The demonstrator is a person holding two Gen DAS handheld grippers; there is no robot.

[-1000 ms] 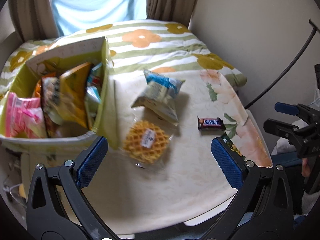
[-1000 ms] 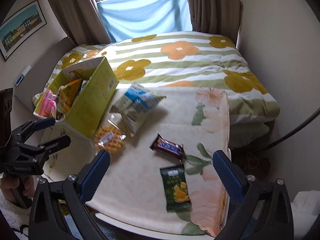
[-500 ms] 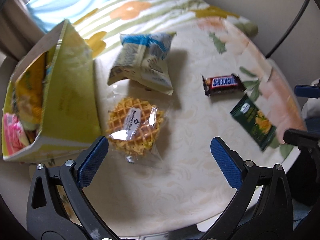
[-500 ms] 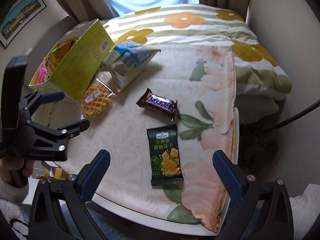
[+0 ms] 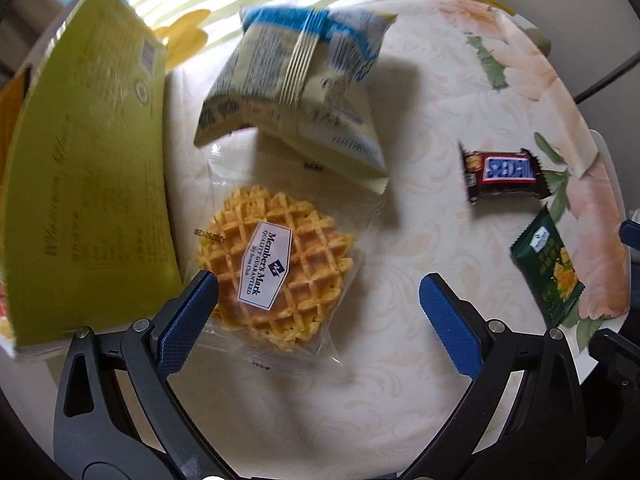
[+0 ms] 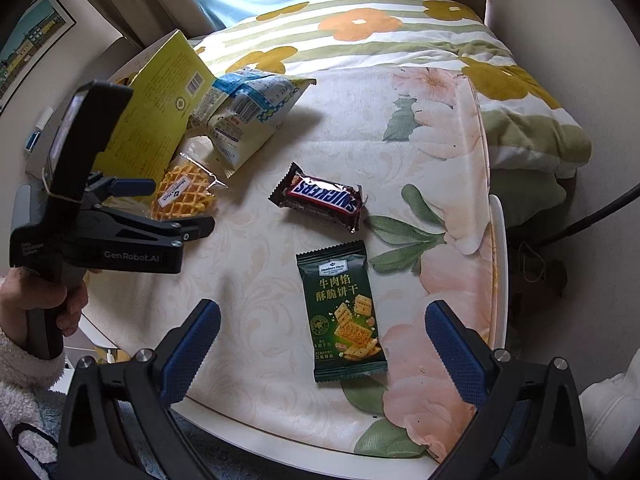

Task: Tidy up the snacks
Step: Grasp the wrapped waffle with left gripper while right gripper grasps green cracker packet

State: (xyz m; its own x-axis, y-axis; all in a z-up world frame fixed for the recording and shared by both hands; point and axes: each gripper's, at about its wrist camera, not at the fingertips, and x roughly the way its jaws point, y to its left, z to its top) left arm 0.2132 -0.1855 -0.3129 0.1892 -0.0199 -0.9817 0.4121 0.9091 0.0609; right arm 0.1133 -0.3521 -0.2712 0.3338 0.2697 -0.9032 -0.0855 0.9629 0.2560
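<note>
A wrapped waffle [image 5: 276, 272] lies on the round table beside the yellow-green snack box [image 5: 88, 184]. My left gripper [image 5: 318, 300] is open, low over the waffle, its left finger at the waffle's edge. Behind it lies a blue-and-cream chip bag [image 5: 304, 84]. A Snickers bar [image 5: 502, 174] and a green cracker packet [image 5: 550, 268] lie to the right. In the right wrist view, my right gripper [image 6: 320, 340] is open above the green cracker packet [image 6: 342, 316], with the Snickers bar [image 6: 320, 198], waffle [image 6: 184, 194], chip bag [image 6: 246, 110] and box [image 6: 156, 112] beyond. The left gripper [image 6: 168, 208] shows there too.
The table wears a cream floral cloth [image 6: 432, 184]; its front edge [image 6: 280, 428] is close below my right gripper. A bed with a flowered quilt [image 6: 360, 36] lies behind the table. A black cable [image 6: 592, 216] hangs at the right.
My left gripper has dropped and moved in close over the waffle. My right gripper has come nearer to the green cracker packet. The snacks have not moved.
</note>
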